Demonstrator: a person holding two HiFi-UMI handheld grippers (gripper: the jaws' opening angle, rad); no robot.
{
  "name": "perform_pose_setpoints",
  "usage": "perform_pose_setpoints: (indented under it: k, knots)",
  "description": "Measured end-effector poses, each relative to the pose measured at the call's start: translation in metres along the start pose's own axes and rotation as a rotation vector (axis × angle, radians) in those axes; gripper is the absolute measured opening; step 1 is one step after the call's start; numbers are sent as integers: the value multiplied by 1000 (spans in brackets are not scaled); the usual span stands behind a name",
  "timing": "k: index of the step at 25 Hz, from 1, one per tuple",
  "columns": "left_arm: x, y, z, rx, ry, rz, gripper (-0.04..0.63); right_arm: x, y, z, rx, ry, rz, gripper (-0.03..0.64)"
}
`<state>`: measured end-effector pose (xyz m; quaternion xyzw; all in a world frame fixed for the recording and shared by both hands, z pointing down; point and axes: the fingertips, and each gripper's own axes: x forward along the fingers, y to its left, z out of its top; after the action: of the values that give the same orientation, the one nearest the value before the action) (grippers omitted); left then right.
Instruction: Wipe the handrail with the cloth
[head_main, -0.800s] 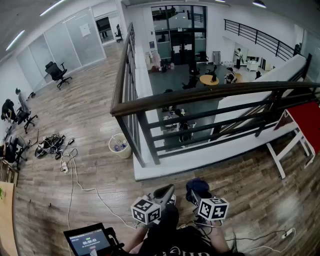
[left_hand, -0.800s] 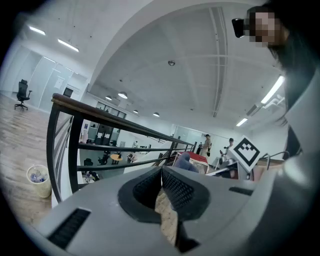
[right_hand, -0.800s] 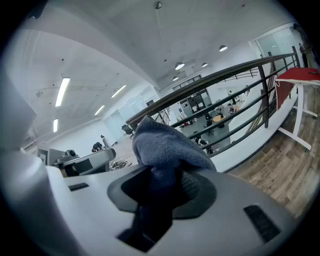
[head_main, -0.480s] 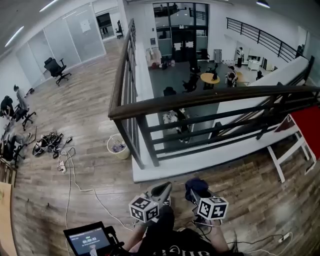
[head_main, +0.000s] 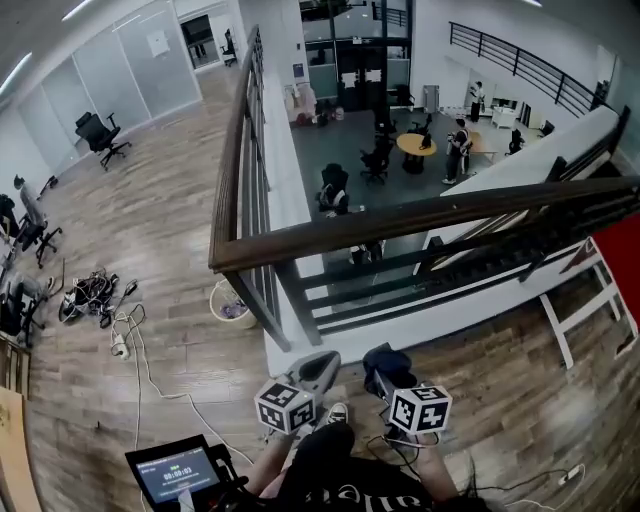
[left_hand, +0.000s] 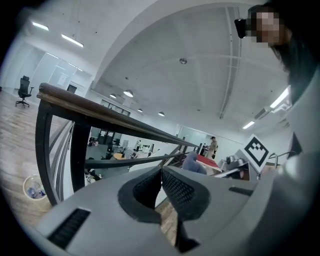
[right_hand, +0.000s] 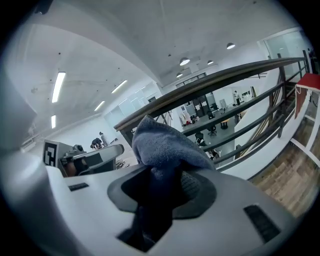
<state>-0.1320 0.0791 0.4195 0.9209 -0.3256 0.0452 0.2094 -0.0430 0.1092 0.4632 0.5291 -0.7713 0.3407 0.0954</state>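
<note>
A dark brown wooden handrail tops a black metal railing and turns a corner at the left. It shows in the left gripper view and the right gripper view too. My right gripper is shut on a blue-grey cloth, which bunches up above its jaws. My left gripper is shut with nothing in it, jaws pressed together. Both grippers are held low, below and in front of the rail, apart from it.
A white bin stands by the railing's corner post. Cables trail over the wood floor at left. A tablet sits at the lower left. A white frame with a red panel leans at right. Beyond the rail is a lower floor with people.
The view has moved closer to the railing, which now looms larger and lower in the frame. Both grippers stay side by side, the cloth still held in the right one.
</note>
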Motion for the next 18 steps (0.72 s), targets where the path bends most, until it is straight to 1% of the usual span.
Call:
perform_pose_setpoints:
  k: [6,9,12,15,18]
  knots:
    - [25,64,35,-12,0,-6,0,54,7,48,-4,-7,-14,109]
    - [28,93,34,-29,1,-8,0,80,13,57,-17,-4,-17,109]
    - [30,123,27,-42,4,4,0,107,20,68,-54,-2,-6,109]
    - [39,130,31,-56,13,8,0,119,24,101,-100,-11,11,109]
    - [48,131,32,-64,28,11,0,130,32,139,-146,-37,45,109]
